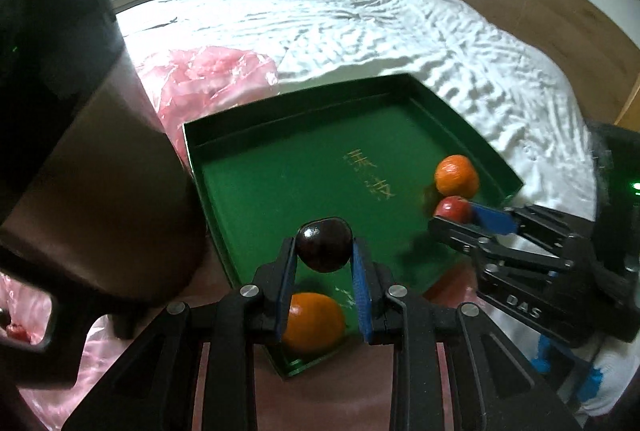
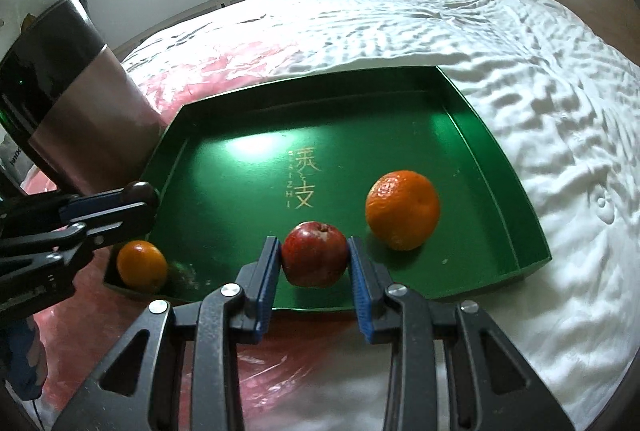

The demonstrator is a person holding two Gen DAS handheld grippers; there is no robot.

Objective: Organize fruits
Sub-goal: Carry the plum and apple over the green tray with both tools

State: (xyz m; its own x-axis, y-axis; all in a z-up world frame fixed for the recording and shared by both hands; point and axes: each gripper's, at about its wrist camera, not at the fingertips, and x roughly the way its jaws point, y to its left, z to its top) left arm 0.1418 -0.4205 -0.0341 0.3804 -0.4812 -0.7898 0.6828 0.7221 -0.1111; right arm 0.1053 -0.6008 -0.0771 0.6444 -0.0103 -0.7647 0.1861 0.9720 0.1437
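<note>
Both grippers are mid-placement over the green tray [image 2: 496,159], which lies on the bed [image 2: 520,51] partly over pink plastic film [image 1: 216,71]. The left gripper [image 1: 325,251] has its fingers clamped on a dark plum [image 1: 325,244] held above the tray's near-left corner, where a small orange [image 1: 316,321] already sits. The right gripper [image 2: 314,263] pinches a red apple [image 2: 315,254] low over the tray floor, just beside a larger orange [image 2: 402,209]. The next move, I judge, calls for lowering each fruit until it rests, then easing the fingers apart without nudging the neighbouring oranges (round fruit rolls readily). Gold characters and the letters "LAIZHI" mark the tray floor; "DAS" is printed on the right gripper's body.
</note>
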